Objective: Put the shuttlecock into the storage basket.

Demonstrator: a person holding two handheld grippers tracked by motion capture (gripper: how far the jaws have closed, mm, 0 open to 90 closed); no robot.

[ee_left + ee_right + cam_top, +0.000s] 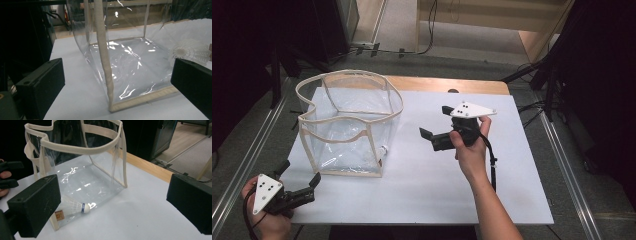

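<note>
Shuttlecock lies on its side on the white surface, its cork tip just outside the near lower corner of the clear bag, the feathers against the bag's transparent wall; whether they touch it I cannot tell. From the left gripper view I see it through the plastic, pale and a little blurred.

That bag stands upright toward the far left corner of the surface, mouth open upward, cream fabric trim running round its rim and down its edges. A small tan label sits low on the wall next to the shuttlecock.

My right claw hovers over the middle of the surface, just to the right of the bag, pointing toward it; its jaws are spread wide and released, with nothing between them.

My left claw sits low at the near left corner of the surface, aimed at the bag's near edge, jaws likewise apart and empty.
</note>
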